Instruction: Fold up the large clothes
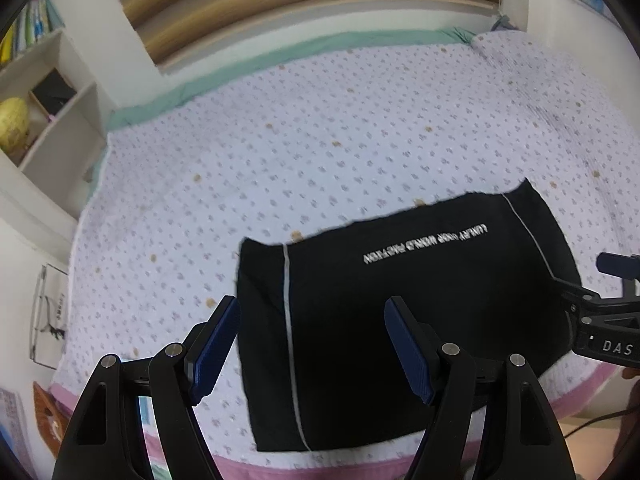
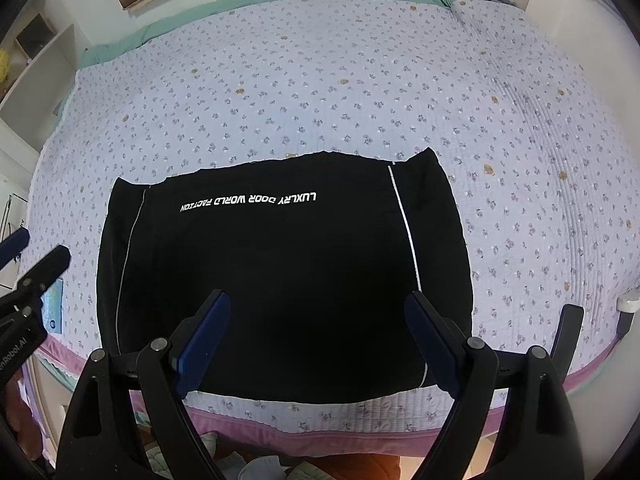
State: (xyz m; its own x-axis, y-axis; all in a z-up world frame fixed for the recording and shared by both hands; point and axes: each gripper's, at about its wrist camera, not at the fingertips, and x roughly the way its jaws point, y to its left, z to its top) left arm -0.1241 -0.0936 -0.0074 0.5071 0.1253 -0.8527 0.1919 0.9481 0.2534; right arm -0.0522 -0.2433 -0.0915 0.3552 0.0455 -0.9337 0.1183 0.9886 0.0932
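A black garment (image 2: 280, 272) with white side stripes and white lettering lies folded into a flat rectangle near the front edge of the bed; it also shows in the left wrist view (image 1: 400, 328). My left gripper (image 1: 312, 344) is open and empty, held above the garment's left part. My right gripper (image 2: 316, 340) is open and empty, held above the garment's near edge. Each gripper shows at the edge of the other's view: the right one (image 1: 612, 300) and the left one (image 2: 28, 276).
The bed has a lilac floral quilt (image 2: 320, 80) with a pink border (image 2: 320, 428) at the front. A wooden headboard (image 1: 304, 4) is at the back. White shelves (image 1: 52, 104) stand at the left. Clothes lie on the floor (image 2: 256, 464) below.
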